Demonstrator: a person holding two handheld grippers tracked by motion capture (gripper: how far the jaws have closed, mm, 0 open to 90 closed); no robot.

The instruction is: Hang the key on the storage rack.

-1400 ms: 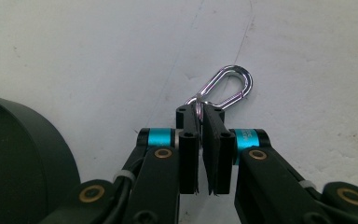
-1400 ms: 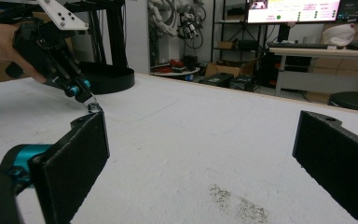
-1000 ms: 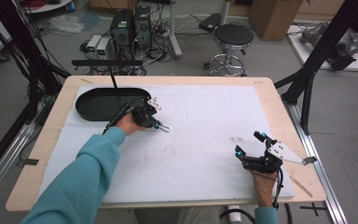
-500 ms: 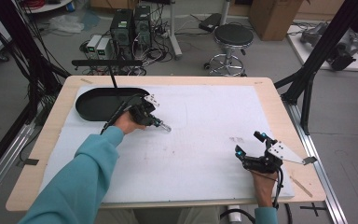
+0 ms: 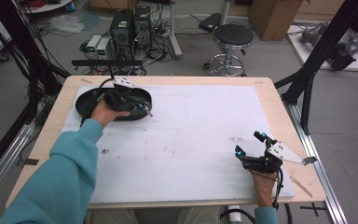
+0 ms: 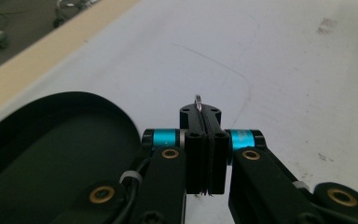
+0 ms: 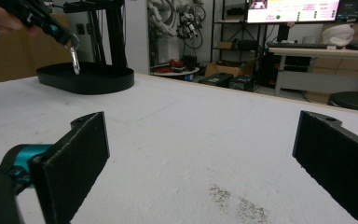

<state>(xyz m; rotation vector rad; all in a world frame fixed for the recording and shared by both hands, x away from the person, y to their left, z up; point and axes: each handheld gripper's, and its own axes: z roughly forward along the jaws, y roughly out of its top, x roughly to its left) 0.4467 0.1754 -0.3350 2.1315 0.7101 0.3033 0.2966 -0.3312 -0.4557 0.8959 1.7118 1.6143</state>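
Observation:
A black oval tray (image 5: 86, 100) lies at the table's far left. My left gripper (image 5: 141, 106) hovers over the tray's right rim, shut on a small thin silver metal piece (image 5: 148, 112). In the left gripper view the jaws (image 6: 200, 112) are pressed together, the metal piece's edge (image 6: 198, 100) pokes out at their tip, and the tray (image 6: 51, 149) lies at lower left. My right gripper (image 5: 249, 143) rests near the front right edge, open and empty. Its own view shows the wide-apart jaws (image 7: 200, 154), the tray (image 7: 88, 77) far off, and the metal piece (image 7: 75, 59) hanging from the left gripper (image 7: 58, 31).
A white mat (image 5: 191, 126) covers most of the wooden table (image 5: 279, 100), with a few small dark smudges (image 5: 237, 139) on it. A black bar on a stand (image 5: 100, 62) stands behind the tray. A stool (image 5: 233, 35) and computers are on the floor beyond.
My left gripper has moved back and left with the metal piece, from the mat beside the tray to over the tray's right rim. The right gripper has stayed put.

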